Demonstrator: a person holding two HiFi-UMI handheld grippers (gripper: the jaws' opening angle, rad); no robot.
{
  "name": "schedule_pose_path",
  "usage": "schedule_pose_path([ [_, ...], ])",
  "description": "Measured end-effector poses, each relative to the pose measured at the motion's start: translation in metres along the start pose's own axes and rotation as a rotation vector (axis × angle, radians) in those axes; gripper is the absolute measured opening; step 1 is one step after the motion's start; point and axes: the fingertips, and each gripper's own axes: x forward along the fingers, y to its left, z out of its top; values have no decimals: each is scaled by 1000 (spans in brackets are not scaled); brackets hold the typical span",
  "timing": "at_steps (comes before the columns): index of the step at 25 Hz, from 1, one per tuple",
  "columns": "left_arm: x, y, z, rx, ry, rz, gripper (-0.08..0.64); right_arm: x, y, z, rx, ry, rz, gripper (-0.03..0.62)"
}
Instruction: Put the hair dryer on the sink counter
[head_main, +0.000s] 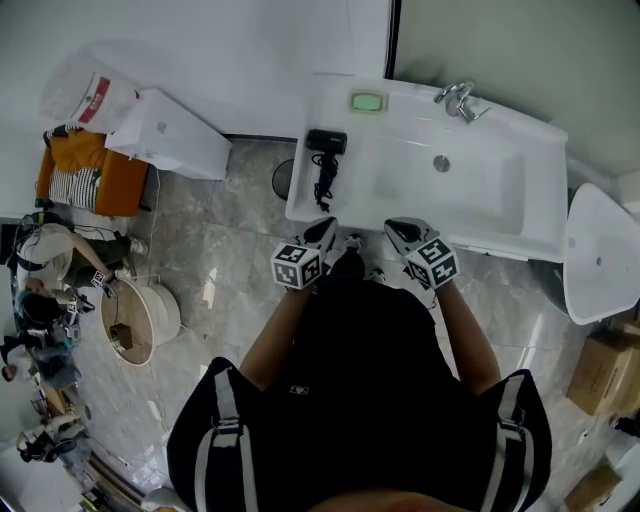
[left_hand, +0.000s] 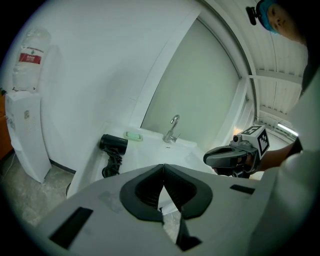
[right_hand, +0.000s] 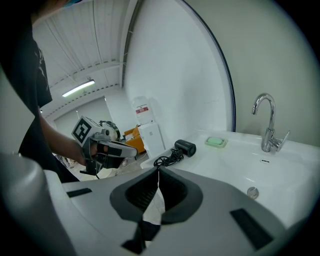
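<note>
Head view: the dryer (head_main: 326, 141) lies on the counter (head_main: 303, 196) at its left end, with its cord (head_main: 323, 180) bunched at its 6 o'clock and the soap (head_main: 368, 101) at its 1 o'clock. At the counter's 6 o'clock edge hover the left gripper (head_main: 322, 232) and right gripper (head_main: 400, 233), jaws pressed together, empty, clear of the dryer.

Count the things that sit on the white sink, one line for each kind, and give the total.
hair dryer: 1
green soap bar: 1
faucet: 1
Total: 3
</note>
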Motion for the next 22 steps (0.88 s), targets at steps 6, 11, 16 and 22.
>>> schedule_pose_path([
  [6,-7,-13,-1,12,-16,6,15,-7,6,-3,-18,-13,7,60],
  [11,-12,-19,-4,18,-23,16,15,-16,7,-9,-26,-17,5,60],
  [16,-17,-23,-11,19,-22,26,15,-21,10,-15,-14,-24,3,61],
  [22,-17,-31,-18,12,-21,24,15,-24,16,-20,-5,-27,9,61],
])
